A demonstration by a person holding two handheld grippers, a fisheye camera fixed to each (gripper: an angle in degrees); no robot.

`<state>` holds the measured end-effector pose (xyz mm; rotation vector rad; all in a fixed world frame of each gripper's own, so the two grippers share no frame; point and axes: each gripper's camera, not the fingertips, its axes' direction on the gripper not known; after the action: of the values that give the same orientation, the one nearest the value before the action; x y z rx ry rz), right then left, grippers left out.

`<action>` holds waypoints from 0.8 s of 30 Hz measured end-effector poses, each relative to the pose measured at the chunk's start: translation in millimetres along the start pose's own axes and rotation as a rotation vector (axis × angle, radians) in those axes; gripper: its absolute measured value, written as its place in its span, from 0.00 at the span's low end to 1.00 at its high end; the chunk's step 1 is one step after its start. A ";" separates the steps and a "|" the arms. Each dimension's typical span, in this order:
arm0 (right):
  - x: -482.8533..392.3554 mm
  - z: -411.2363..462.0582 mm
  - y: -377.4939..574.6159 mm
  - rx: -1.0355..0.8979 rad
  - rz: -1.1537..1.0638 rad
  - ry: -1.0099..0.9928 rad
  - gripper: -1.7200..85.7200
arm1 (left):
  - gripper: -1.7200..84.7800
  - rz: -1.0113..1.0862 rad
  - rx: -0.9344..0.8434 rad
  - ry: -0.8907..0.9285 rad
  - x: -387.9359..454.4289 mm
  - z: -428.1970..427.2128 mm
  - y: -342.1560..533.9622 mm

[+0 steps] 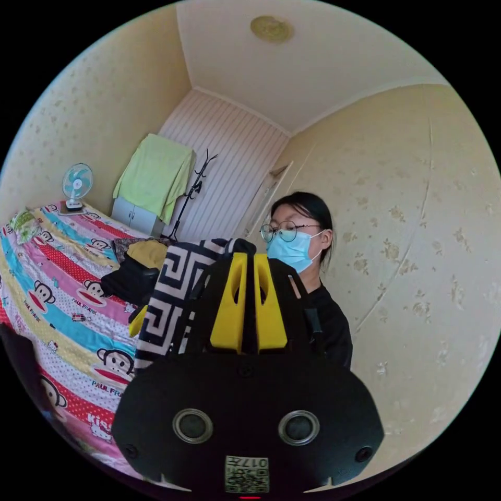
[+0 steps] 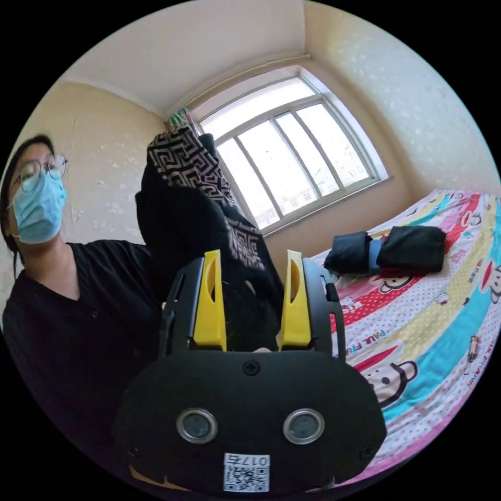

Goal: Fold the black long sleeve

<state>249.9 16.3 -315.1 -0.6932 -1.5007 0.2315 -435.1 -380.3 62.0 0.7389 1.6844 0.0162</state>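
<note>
Yellow jaws of the left gripper (image 1: 249, 261) pinch the top edge of the black long sleeve (image 1: 169, 302) raised above the bed (image 1: 62, 313), while the right gripper (image 2: 252, 261) gapes wide beside the hanging cloth

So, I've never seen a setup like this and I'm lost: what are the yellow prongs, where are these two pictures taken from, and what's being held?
A person holds a two-jaw gripper in each hand, each with a fisheye camera. In the left gripper view, the left gripper has its yellow jaws together on a black garment with a maze-pattern panel, lifted above the cartoon-print bedspread. In the right gripper view, the right gripper is open, with the same cloth hanging behind it. Folded dark clothes lie on the bed.
</note>
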 end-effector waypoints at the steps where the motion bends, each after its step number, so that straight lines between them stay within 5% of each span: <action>1: 9.8 2.3 -3.1 0.002 0.034 -0.052 0.22 | 0.01 0.003 -0.012 0.026 3.5 11.9 -4.4; 6: 45.5 24.1 -2.0 -0.124 0.146 -0.358 0.27 | 0.01 0.006 -0.059 -0.040 23.4 44.6 -12.9; 13: 61.6 11.0 -6.7 0.011 0.147 -0.667 0.24 | 0.01 -0.021 -0.086 -0.079 34.0 71.0 -19.0; 18: 54.6 47.0 -41.8 -0.179 0.161 -0.550 0.22 | 0.01 -0.062 -0.085 -0.081 25.9 71.8 -20.4; 24: 51.4 32.2 -88.8 -0.027 0.145 -0.458 0.06 | 0.01 -0.126 -0.042 -0.217 33.1 51.6 -6.8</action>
<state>199.5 -16.8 -226.0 -0.8079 -1.8912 0.5073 -394.4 -389.4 16.5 0.5800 1.5149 -0.1128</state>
